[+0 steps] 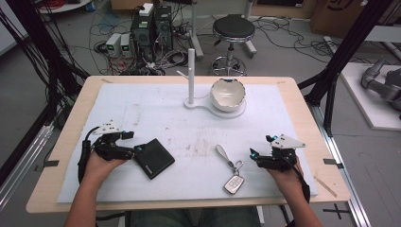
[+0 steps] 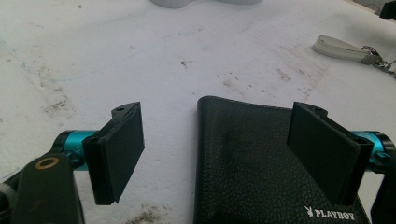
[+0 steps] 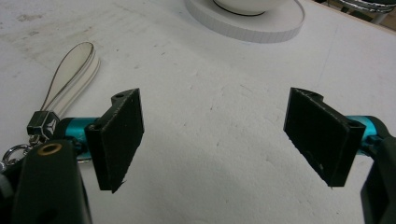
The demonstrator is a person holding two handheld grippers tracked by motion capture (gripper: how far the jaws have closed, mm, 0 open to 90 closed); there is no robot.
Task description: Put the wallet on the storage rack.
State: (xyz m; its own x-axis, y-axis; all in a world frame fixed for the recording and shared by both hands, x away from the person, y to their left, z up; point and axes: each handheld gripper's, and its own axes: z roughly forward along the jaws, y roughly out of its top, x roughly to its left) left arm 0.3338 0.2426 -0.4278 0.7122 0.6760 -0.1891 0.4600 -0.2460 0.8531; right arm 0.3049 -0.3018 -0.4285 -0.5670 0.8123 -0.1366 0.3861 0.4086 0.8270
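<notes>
A black leather wallet [image 1: 153,158] lies flat on the white mat at the left. My left gripper [image 1: 137,149] rests beside it, jaws wide open; in the left gripper view the wallet [image 2: 252,158] lies under and between the jaws, closer to the right one, with neither pad pressing on it. A car key with a white strap [image 1: 230,169] lies right of centre. My right gripper [image 1: 253,155] sits open just right of the key; the strap [image 3: 70,77] shows left of its jaws, with bare mat between them.
A white bowl [image 1: 228,94] sits on a round white stand with an upright post [image 1: 191,75] at the back centre. The wooden table edge [image 1: 189,204] borders the mat [image 1: 156,113]. A stool and cables stand beyond the table.
</notes>
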